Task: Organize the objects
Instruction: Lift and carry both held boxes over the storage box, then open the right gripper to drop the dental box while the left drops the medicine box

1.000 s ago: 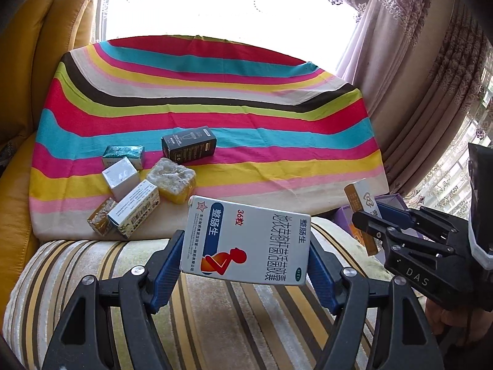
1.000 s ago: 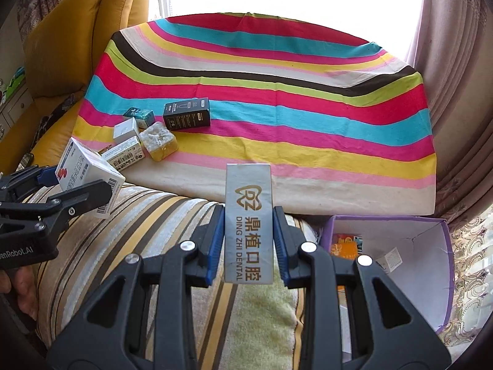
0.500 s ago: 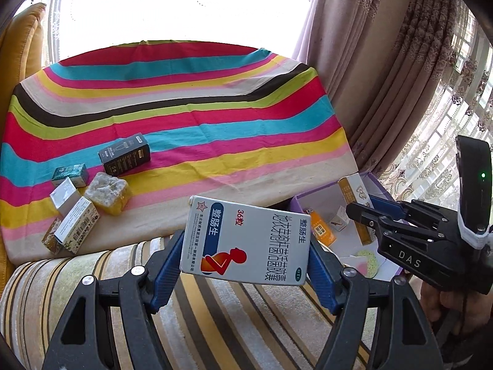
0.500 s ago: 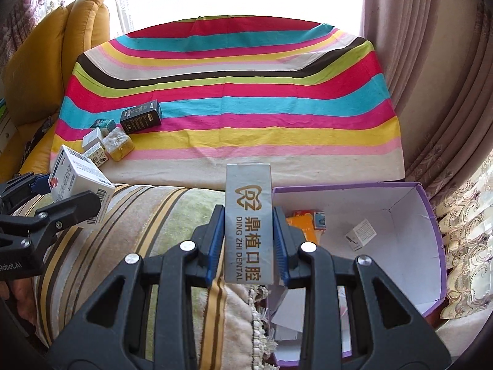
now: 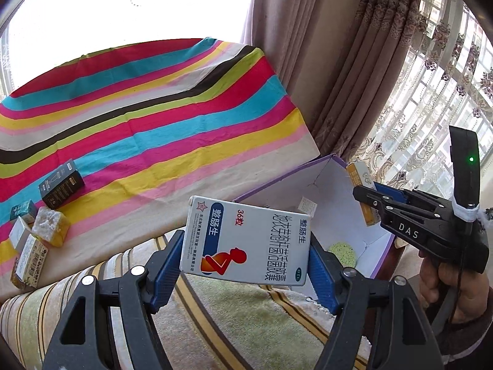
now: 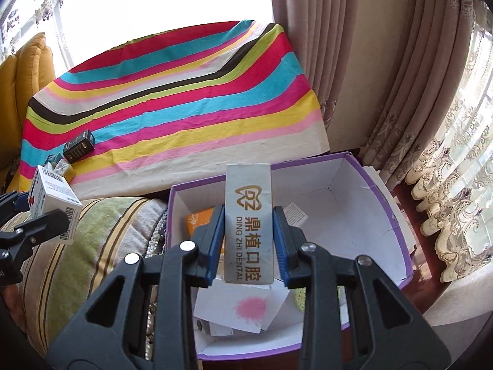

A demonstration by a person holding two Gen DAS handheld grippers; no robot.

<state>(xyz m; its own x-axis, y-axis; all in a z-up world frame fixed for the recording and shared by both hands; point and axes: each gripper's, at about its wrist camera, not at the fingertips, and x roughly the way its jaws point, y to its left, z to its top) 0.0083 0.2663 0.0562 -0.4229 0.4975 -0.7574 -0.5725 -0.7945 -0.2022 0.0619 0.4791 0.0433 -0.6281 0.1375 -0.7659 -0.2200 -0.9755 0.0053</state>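
My left gripper (image 5: 246, 257) is shut on a white medicine box (image 5: 246, 243) with blue and red print, held above the striped cushion beside the purple box (image 5: 380, 254). My right gripper (image 6: 249, 231) is shut on a grey dental box (image 6: 249, 215) with gold lettering, held upright over the open purple box (image 6: 382, 206). The right gripper (image 5: 365, 197) also shows in the left wrist view, over the box. Several small boxes lie on the striped cloth, among them a black box (image 5: 61, 184) and a yellow sponge-like block (image 5: 50, 229).
The purple box holds an orange packet (image 6: 197, 219), white papers (image 6: 240, 305) and a green pad (image 5: 342, 251). Curtains (image 6: 385, 77) hang right behind it. A yellow armchair (image 6: 21, 77) stands at the far left. The striped cushion (image 6: 101, 246) lies between the cloth and me.
Both grippers have swung right with their boxes. The right gripper now hangs over the purple box's opening, and the left gripper has come up beside the box.
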